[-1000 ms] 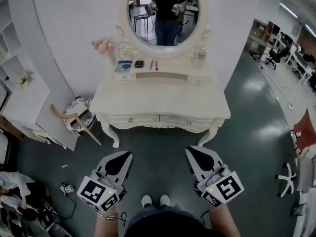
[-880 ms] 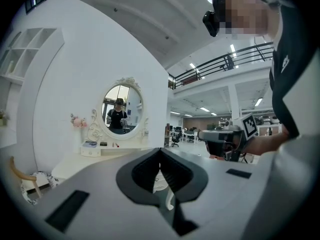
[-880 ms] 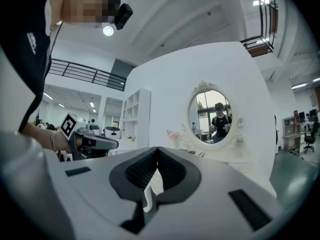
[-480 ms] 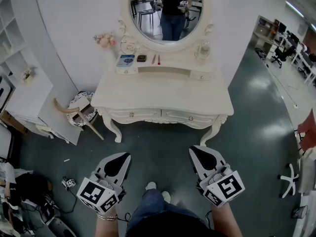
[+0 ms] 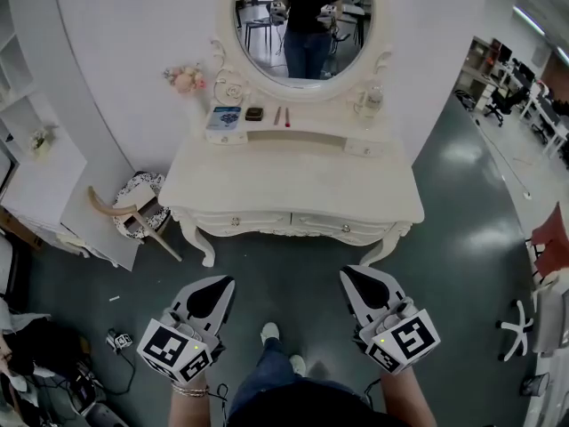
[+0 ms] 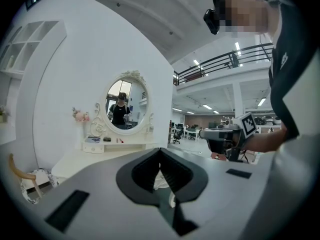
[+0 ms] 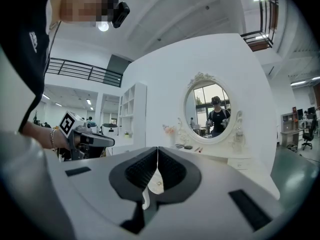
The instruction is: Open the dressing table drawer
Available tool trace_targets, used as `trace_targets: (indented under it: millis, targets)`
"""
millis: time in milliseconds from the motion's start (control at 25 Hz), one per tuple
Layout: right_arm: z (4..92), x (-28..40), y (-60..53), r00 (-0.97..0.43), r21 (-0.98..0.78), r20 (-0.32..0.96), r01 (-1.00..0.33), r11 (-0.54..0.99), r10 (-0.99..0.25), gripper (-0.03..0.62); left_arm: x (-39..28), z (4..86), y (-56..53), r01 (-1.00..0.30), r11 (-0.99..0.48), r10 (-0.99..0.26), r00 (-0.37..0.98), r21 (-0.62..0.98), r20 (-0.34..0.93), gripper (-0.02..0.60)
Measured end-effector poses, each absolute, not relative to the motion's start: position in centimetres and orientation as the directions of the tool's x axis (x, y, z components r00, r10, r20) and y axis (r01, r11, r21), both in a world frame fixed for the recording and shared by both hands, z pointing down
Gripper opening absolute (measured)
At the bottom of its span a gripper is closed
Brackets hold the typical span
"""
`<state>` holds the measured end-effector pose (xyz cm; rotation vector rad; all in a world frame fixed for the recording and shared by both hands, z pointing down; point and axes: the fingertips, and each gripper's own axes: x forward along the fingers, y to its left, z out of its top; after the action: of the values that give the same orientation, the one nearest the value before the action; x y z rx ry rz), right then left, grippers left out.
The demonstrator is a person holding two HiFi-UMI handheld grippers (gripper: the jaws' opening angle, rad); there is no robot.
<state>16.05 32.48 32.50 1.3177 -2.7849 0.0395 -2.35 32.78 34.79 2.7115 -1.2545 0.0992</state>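
The white dressing table (image 5: 293, 181) stands against the wall ahead of me, under an oval mirror (image 5: 302, 25). Two wide drawers run along its front, the left drawer (image 5: 236, 221) and the right drawer (image 5: 345, 229), both closed, each with a small knob. A smaller drawer (image 5: 366, 149) sits on the upper ledge at the right. My left gripper (image 5: 226, 279) and right gripper (image 5: 348, 273) hover over the dark floor, well short of the table, both shut and holding nothing. The left gripper (image 6: 160, 151) and right gripper (image 7: 157, 149) show closed jaw tips in their own views.
A tipped stool (image 5: 133, 210) and a white shelf unit (image 5: 36, 163) stand left of the table. A blue box (image 5: 223, 116), flowers (image 5: 185, 80) and a bottle (image 5: 369, 100) sit on the ledge. Cables (image 5: 116, 341) lie at the lower left, a chair base (image 5: 516, 327) at the right.
The person has stepped, one foot now ahead of the other. Both grippers keep their places in the head view and stay shut. The drawers have not moved.
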Motion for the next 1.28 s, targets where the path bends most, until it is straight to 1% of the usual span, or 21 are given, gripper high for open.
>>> trace_targets:
  millis: [400,680,1120,1280]
  targets:
    - [33.0,13.5,25.2,-0.623,-0.071,0.077,-0.782,0.619,-0.779,0.018,-4.3,35.2,25.2,-0.747,-0.652,-0.735,0.665,0.133,0.129,0.017]
    - [32.8,13.0,21.5,-0.585,-0.102,0.077,-0.810,0.577,-0.807,0.018,-5.6,35.0,21.6,-0.733,-0.667,-0.720,0.680,0.132,0.137,0.017]
    - [32.8,11.1,19.2,-0.560,-0.128,0.061,-0.826,0.550,-0.826,0.018,-7.2,35.1,18.8,-0.701,-0.699,-0.689,0.713,0.140,0.134,0.017]
    - [33.4,11.1,19.1,-0.549,-0.131,0.081,-0.833,0.538,-0.832,0.018,-7.4,36.0,18.4,-0.696,-0.701,-0.680,0.718,0.156,0.149,0.017]
